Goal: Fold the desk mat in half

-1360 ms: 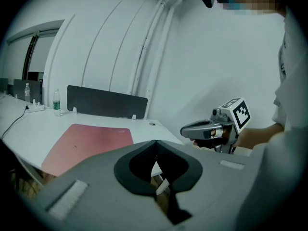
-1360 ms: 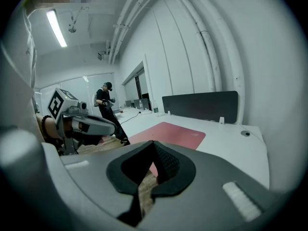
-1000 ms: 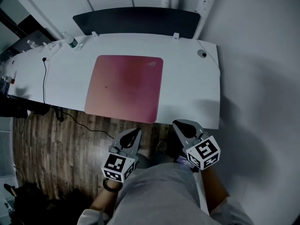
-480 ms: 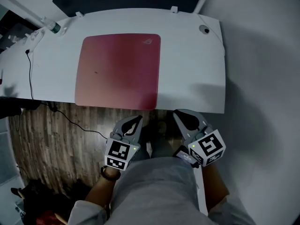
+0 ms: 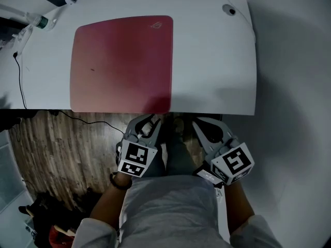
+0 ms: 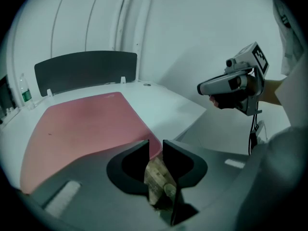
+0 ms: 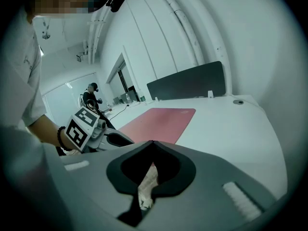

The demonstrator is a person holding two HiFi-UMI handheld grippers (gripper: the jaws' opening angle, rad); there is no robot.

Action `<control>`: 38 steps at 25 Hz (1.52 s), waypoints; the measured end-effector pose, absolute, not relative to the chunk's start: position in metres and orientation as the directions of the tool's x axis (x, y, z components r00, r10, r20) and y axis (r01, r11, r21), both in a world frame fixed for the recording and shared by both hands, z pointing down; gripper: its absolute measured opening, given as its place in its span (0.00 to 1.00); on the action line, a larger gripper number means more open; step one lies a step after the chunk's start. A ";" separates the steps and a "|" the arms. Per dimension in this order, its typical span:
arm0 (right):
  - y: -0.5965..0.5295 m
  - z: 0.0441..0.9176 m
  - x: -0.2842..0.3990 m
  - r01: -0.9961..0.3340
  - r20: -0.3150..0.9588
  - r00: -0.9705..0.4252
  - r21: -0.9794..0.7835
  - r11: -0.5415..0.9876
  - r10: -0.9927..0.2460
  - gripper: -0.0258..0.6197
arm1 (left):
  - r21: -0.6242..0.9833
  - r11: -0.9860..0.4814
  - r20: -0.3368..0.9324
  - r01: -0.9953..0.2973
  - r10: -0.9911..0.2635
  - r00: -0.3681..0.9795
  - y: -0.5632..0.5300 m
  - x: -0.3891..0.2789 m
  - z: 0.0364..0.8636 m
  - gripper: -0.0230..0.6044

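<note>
Desk mat (image 5: pixel 121 63) flat on counter (image 5: pixel 212 61) ahead. Left gripper (image 6: pixel 155 148), jaws just opened narrowly, empty, faces the mat's near corner, likely to pinch. Right gripper (image 7: pixel 153 143) closed, empty.

A white table (image 5: pixel 217 61) fills most of what I see below me. Along its far edge a dark divider panel (image 6: pixel 86 69) stands upright, with a clear water bottle (image 5: pixel 39 20) near its left end. A black cable (image 5: pixel 19 79) trails over the table's left part and off the near edge, down to the wooden floor (image 5: pixel 67 149). A round cable port (image 5: pixel 229 9) sits in the far right corner. White pipes (image 7: pixel 187 28) climb the wall behind, and a person (image 7: pixel 92 97) stands well off in the room beyond.
</note>
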State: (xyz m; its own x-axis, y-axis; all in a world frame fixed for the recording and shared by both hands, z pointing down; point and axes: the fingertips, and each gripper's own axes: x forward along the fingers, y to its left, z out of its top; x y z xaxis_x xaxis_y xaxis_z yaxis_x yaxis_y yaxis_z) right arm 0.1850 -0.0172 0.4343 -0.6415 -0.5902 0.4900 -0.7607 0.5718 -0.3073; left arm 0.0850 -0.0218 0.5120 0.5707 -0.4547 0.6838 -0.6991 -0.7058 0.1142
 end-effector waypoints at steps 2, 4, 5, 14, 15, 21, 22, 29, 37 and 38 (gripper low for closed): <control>-0.018 0.440 0.187 -0.759 0.490 -0.644 -0.313 0.571 -0.587 0.05 | 0.099 -0.711 0.706 -0.696 -0.443 0.553 -0.022 0.087 0.524 0.22; -0.019 0.445 0.190 -0.756 0.492 -0.647 -0.321 0.570 -0.582 0.05 | 0.078 -0.712 0.730 -0.698 -0.437 0.526 -0.022 0.086 0.534 0.24; -0.019 0.448 0.191 -0.755 0.494 -0.649 -0.323 0.570 -0.579 0.05 | 0.070 -0.712 0.738 -0.699 -0.434 0.516 -0.023 0.087 0.539 0.24; -0.021 0.462 0.200 -0.738 0.491 -0.669 -0.346 0.579 -0.559 0.05 | -0.034 -0.706 0.793 -0.707 -0.450 0.411 -0.025 0.089 0.569 0.36; -0.021 0.463 0.201 -0.737 0.492 -0.670 -0.348 0.580 -0.556 0.05 | -0.046 -0.705 0.796 -0.708 -0.454 0.400 -0.026 0.089 0.570 0.37; -0.018 0.467 0.206 -0.726 0.491 -0.682 -0.364 0.583 -0.542 0.05 | -0.136 -0.703 0.815 -0.698 -0.480 0.325 -0.029 0.090 0.579 0.40; -0.019 0.468 0.207 -0.725 0.490 -0.683 -0.366 0.583 -0.542 0.05 | -0.160 -0.704 0.817 -0.692 -0.488 0.308 -0.029 0.090 0.581 0.40; -0.019 0.469 0.209 -0.719 0.482 -0.690 -0.371 0.588 -0.539 0.05 | -0.244 -0.655 0.806 -0.715 -0.547 0.225 -0.033 0.088 0.583 0.36; -0.016 0.469 0.210 -0.712 0.479 -0.698 -0.381 0.590 -0.533 0.05 | -0.065 -0.619 0.784 -0.783 -0.517 0.343 -0.033 0.090 0.573 0.20; -0.016 0.469 0.209 -0.710 0.478 -0.699 -0.382 0.592 -0.531 0.05 | -0.054 -0.614 0.781 -0.787 -0.517 0.349 -0.033 0.091 0.571 0.16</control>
